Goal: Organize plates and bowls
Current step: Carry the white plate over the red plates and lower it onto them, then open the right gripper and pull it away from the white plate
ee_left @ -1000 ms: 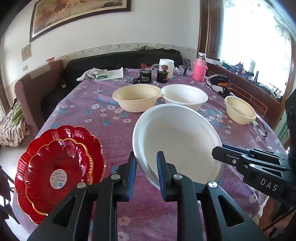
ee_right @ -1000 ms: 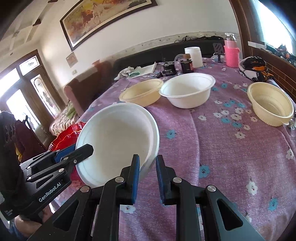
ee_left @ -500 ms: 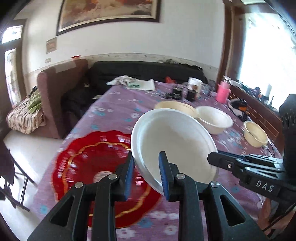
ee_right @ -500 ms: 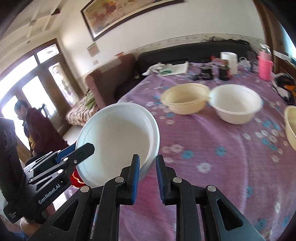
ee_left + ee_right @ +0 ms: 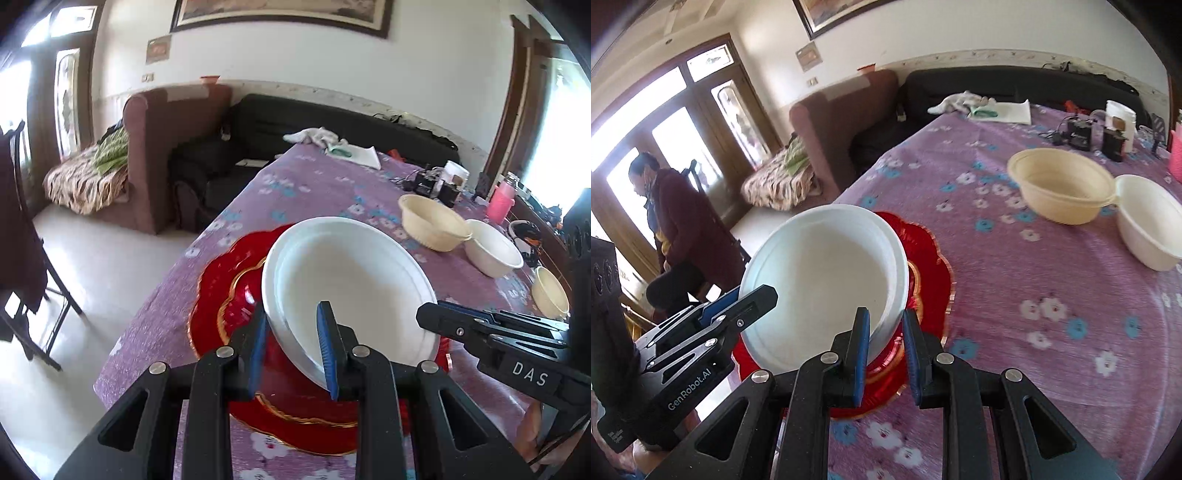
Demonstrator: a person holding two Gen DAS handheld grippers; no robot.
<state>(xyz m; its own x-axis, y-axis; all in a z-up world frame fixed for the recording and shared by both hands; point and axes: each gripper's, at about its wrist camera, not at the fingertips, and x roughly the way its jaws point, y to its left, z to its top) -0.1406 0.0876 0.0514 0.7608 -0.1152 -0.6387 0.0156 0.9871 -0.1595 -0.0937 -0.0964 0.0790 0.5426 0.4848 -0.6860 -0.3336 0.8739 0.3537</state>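
A white plate [image 5: 351, 280] hangs tilted over the stacked red scalloped plates [image 5: 225, 295] near the table's left edge. My left gripper [image 5: 291, 349] is shut on its near rim. In the same view my right gripper [image 5: 439, 319] grips the plate's right rim. In the right wrist view the white plate [image 5: 823, 280] sits between the blue pads of my right gripper [image 5: 884, 350], which is shut on its rim. My left gripper [image 5: 753, 299] clamps the opposite side there. The red plates [image 5: 932, 266] show beneath and to the right.
A cream bowl [image 5: 432, 221], a white bowl [image 5: 493, 253] and a smaller cream bowl [image 5: 550, 291] stand on the purple flowered tablecloth [image 5: 1052, 295] to the right. Jars, black devices, a pink bottle [image 5: 500, 201] and cloths crowd the far end. A person [image 5: 679, 229] stands beyond the table's left edge.
Both grippers have carried the white plate leftwards, from beside the red plates to right over them. Both wrists have rolled a little, and the grip on the plate is unchanged.
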